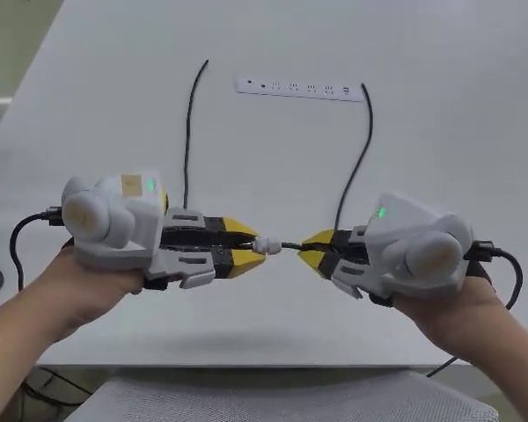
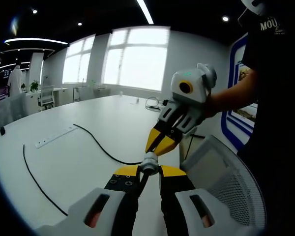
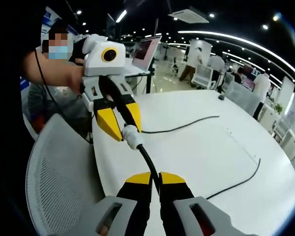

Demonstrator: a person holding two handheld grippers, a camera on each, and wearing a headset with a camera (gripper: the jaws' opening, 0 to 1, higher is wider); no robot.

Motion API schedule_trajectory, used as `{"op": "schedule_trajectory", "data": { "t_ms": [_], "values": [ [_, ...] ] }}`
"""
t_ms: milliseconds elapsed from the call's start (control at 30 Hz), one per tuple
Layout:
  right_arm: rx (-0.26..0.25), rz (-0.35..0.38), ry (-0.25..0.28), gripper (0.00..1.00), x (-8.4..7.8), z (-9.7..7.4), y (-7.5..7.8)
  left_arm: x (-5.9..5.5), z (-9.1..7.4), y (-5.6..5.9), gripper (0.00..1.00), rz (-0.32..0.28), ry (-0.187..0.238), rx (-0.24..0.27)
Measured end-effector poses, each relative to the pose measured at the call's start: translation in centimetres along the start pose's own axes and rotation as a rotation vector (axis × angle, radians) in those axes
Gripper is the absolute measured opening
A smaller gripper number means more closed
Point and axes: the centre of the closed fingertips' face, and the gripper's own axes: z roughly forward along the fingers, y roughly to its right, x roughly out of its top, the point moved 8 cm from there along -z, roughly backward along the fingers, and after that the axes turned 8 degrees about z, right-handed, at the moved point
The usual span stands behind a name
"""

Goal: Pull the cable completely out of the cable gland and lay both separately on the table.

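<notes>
Table (image 1: 440, 123): pwr strip (image 1: 299, 88), L cable (image 1: 188, 132), R cable (image 1: 363, 158).

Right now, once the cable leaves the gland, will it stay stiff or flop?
Probably floppy: the cable is thin and seems to bow between the gland and the right gripper. Likely light for its length, so it should trail wherever the gripper leads.
</notes>
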Motion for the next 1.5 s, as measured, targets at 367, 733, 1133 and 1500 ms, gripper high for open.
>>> {"op": "schedule_trajectory", "data": {
  "t_ms": [367,733,1133,1500],
  "values": [
    [-0.065,0.18,-0.018,0.0,-2.5,-0.5,1.7,0.1,0.5,0.2,0.16,-0.006,-0.002,-0.006],
    [-0.069,0.265,-0.022,0.01,-3.5,-0.3,1.7,-0.1,0.7,0.2,0.16,-0.01,-0.009,-0.008],
    [-0.044,0.218,0.006,0.04,-2.6,-1.6,1.1,-0.2,0.2,-0.1,0.16,-0.024,-0.004,0.003],
    [-0.054,-0.018,0.008,0.17,1.4,-1.9,-2.2,0.0,0.5,0.5,0.16,-0.015,-0.013,0.0]
  ]
}}
